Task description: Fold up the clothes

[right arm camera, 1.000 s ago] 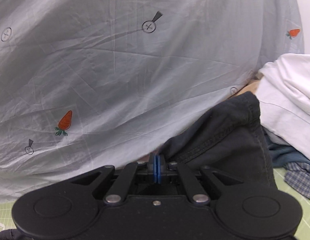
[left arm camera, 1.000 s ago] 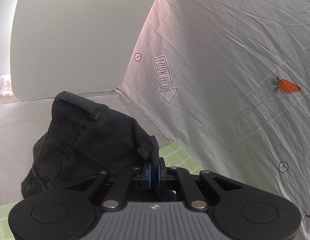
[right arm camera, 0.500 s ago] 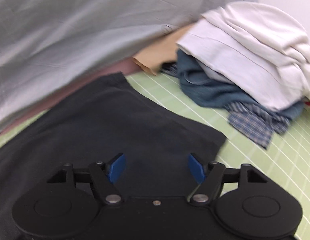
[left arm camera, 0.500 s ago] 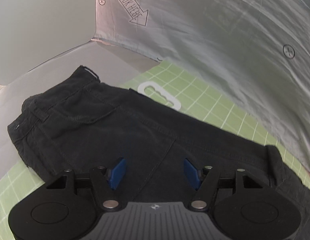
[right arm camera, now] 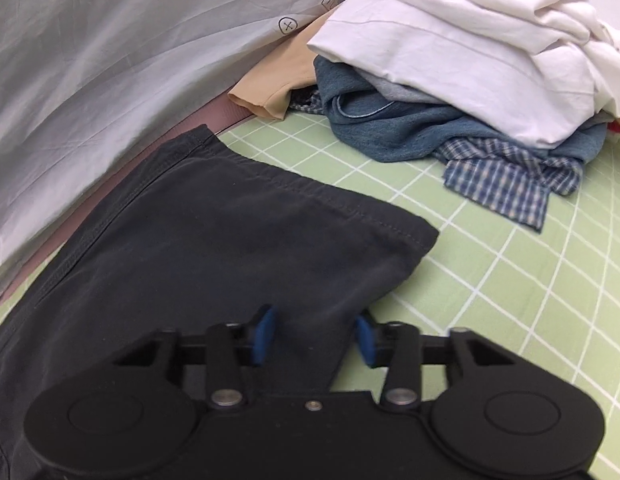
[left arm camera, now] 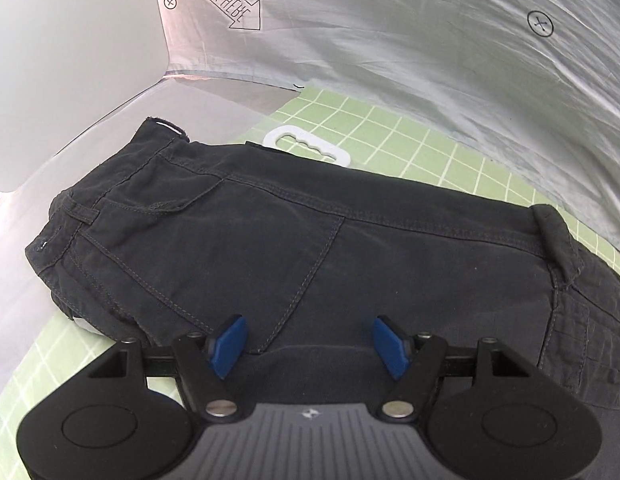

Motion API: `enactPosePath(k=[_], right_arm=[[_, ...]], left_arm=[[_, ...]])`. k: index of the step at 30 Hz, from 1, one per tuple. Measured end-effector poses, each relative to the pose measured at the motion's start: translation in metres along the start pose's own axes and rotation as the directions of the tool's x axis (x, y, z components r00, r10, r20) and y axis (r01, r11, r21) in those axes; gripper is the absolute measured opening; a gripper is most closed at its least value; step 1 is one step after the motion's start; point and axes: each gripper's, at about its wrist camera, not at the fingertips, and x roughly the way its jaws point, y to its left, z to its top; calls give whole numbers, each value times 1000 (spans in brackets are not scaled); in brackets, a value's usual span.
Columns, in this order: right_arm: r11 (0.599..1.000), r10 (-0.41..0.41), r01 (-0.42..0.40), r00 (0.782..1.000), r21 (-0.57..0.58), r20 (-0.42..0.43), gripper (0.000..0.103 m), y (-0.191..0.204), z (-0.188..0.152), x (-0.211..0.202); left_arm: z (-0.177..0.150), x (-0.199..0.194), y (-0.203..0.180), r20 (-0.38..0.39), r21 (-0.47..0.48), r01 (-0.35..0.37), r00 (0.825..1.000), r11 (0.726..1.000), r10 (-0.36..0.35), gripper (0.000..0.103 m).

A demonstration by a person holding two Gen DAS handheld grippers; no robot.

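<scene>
L gripper (left arm camera: 310,346): blue pads spread wide apart, nothing btwn them, hanging over near edge of dark trousers (left arm camera: 294,240)
R gripper (right arm camera: 313,335): pads apart too, gap narrower than L's, holding nothing; sits over trousers' hem end (right arm camera: 238,240), R pad right at the cloth's side edge
Trousers: flat on green grid mat (left arm camera: 409,136), folded lengthwise; waistband w/ belt loop + pocket stitching at left end in L view, hem corner at right end in R view
Trousers vs mat: mostly on mat; waistband end overhangs onto grey surface (left arm camera: 110,128) left of mat
White handle cutout (left arm camera: 306,146): on mat just behind trousers, partly covered by their far edge
Grey sheet (left arm camera: 389,32): backdrop behind trousers, printed w/ arrow "LOOK HERE" + crossed-circle marks; lower edge comes down close behind trousers
Clothes pile (right arm camera: 461,80): on mat, beyond + right of trousers' hem, apart from them
Pile makeup: white garment (right arm camera: 469,28) on top, blue denim-ish piece (right arm camera: 389,132) under it, blue check fabric (right arm camera: 505,176) spilling toward front, tan piece (right arm camera: 270,88) at left side against the sheet
</scene>
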Motion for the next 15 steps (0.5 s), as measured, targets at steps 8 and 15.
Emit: enactPosePath(k=[8, 15], right_arm=[[999, -28, 27, 996, 19, 81, 2, -44, 11, -39], [992, -38, 39, 999, 121, -8, 12, -114, 20, -36]], left_arm=[[-14, -29, 12, -28, -45, 71, 997, 996, -73, 71], [-46, -62, 16, -40, -1, 125, 991, 992, -125, 71]])
